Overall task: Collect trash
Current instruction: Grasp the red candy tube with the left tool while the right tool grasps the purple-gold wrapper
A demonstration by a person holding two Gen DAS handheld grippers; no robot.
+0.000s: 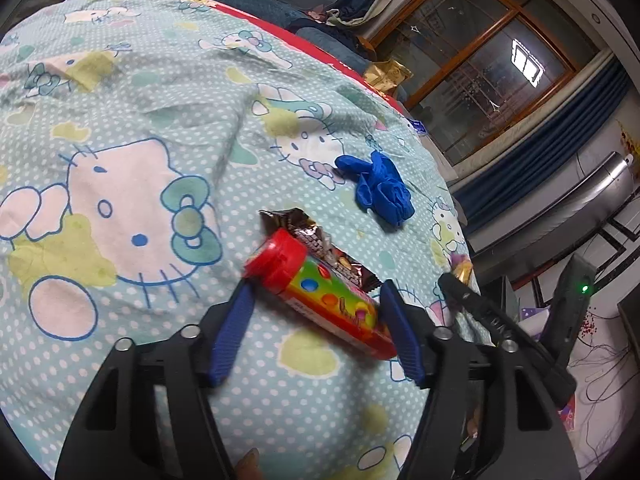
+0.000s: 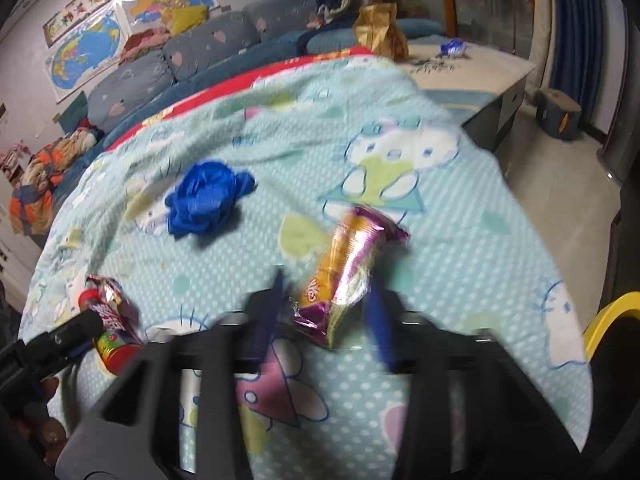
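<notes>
Bedsheet [image 1: 160,92] cartoon-cat, dotted | sofa [image 2: 192,52] behind | window [image 1: 480,64] dark

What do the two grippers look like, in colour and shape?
The left gripper has a black angular plastic frame with cut-out slots, silver round bolts and two flat blue fingers. The right gripper, blurred, shows the same black frame and blue fingers. No cables or sleeves show.

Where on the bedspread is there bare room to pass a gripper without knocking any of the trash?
Bare bedspread lies on the left gripper's left, toward the pillows. Another strip runs between the blue glove and the orange wrapper. It is crowded where the candy tube lies against the brown wrapper, and around the right gripper, which straddles the orange wrapper.
</notes>
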